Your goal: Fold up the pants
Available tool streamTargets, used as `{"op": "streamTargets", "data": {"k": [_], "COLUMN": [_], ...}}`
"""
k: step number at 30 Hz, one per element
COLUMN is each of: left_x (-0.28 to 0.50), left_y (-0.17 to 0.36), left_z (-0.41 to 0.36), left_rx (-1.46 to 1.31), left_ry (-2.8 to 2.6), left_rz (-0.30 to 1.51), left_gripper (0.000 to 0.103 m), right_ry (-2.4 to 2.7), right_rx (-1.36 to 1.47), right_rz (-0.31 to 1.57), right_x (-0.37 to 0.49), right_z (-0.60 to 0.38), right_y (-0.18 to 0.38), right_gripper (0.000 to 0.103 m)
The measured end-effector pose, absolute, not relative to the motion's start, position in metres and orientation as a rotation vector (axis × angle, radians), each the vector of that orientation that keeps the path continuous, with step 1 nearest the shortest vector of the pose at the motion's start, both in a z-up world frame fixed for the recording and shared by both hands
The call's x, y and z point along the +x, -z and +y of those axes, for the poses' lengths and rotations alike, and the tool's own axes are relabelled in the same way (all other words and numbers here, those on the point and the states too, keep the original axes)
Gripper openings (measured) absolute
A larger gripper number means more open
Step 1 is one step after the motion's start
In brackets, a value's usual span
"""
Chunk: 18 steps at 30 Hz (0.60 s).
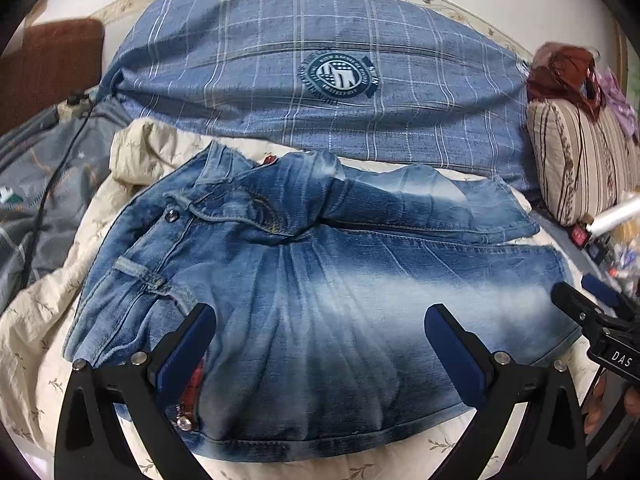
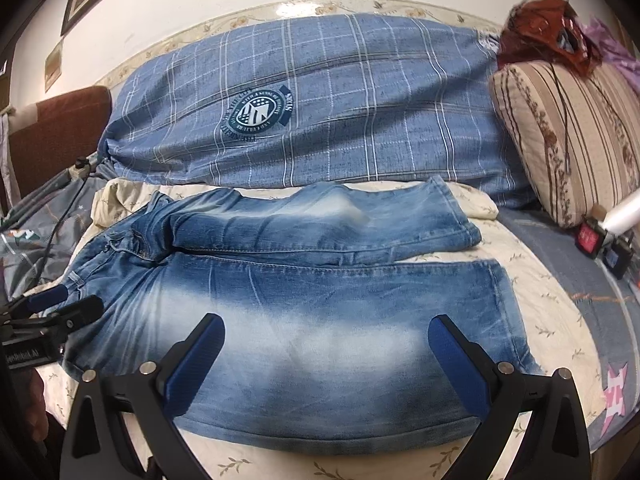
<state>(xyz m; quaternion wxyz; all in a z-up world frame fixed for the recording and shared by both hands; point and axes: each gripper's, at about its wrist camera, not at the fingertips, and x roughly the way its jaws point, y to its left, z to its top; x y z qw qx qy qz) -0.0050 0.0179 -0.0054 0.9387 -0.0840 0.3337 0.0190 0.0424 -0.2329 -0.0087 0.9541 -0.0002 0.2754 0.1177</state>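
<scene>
Faded blue jeans (image 1: 320, 280) lie flat on a cream bedspread, waistband to the left, both legs running right, one leg beside the other; they also show in the right wrist view (image 2: 304, 288). My left gripper (image 1: 320, 316) is open just above the thigh area near the waistband, holding nothing. My right gripper (image 2: 326, 328) is open above the near leg, holding nothing. The right gripper shows at the right edge of the left wrist view (image 1: 588, 300). The left gripper shows at the left edge of the right wrist view (image 2: 60, 308).
A large blue plaid pillow (image 1: 320, 72) lies behind the jeans against the wall. A striped beige cushion (image 2: 568, 132) stands at the right with a red-brown bag (image 2: 548, 28) on top. Grey bedding and a black cable (image 1: 48, 184) lie at the left. Small items (image 2: 600, 240) sit at the right.
</scene>
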Motion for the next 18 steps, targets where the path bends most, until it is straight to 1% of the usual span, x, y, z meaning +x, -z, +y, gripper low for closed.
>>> {"op": "streamTargets", "data": {"k": [4,7,11,15,18], "left_x": [-0.019,-0.035,-0.055,-0.061,-0.057], "left_y": [0.002,0.0,0.013,0.036,0.041], "left_z": [0.052,0.087,0.131,0.158,0.16], "left_rx": [-0.273,-0.406,-0.583,-0.739,-0.757], "left_ry": [-0.086,-0.126,-0.238,-0.301,-0.32], "left_rz": [0.678,0.643,0.666,0.736,0.753], "left_gripper": [0.103,0.103,0.103,0.103,0.103], "right_ry": [-0.231,-0.209,-0.212,-0.248,-0.277], "right_rx": [0.092,0.288,0.635,0.796,0.907], "right_rz": [0.584,0.598,0.648,0.711,0.742], "right_x": [0.036,0.025,0.015,0.019,0.025], "right_z": [-0.272,-0.327,-0.393,-0.414,-0.42], "right_y": [0.011,0.014,0.035,0.056,0.07], "right_gripper": [0.103,0.103,0.103,0.103,0.102]}}
